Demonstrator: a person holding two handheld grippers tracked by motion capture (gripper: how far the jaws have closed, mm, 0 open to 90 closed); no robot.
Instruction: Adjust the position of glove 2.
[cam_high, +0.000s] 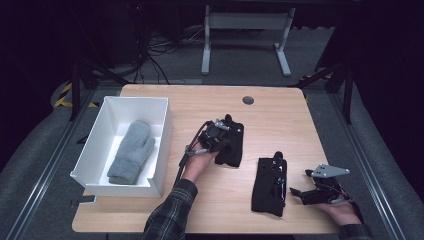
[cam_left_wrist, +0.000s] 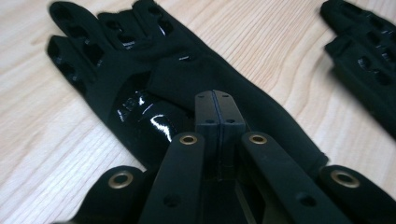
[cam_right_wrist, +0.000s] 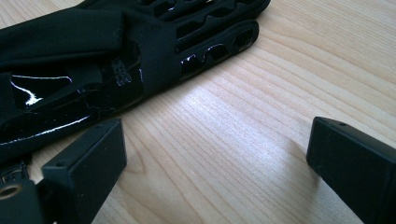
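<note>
Nearest you, your right gripper (cam_high: 300, 192) rests low at the table's (cam_high: 280, 120) front right corner, jaws spread wide with nothing between them, only bare wood. Just beside it, to its left, lies a black glove (cam_high: 269, 186), flat, fingers pointing away from you; in the right gripper view the same glove (cam_right_wrist: 93, 65) lies close past one jaw, not touching it.

Further in, near the table's middle, your left gripper (cam_high: 223, 136) sits over a second black glove (cam_high: 231, 145). In the left gripper view the jaws are pressed together over that glove (cam_left_wrist: 187, 84); whether they pinch any fabric you cannot tell from here.

Expect both gloves to be light, limp and floppy: they will drape and fold when lifted. The shiny patches look slicker, so take hold of the matte cuff or palm cloth. A small pale mark on the glossy patch is too blurred to read.

Farthest left, a white box (cam_high: 112, 107) holds a grey mitten (cam_high: 131, 151).
</note>
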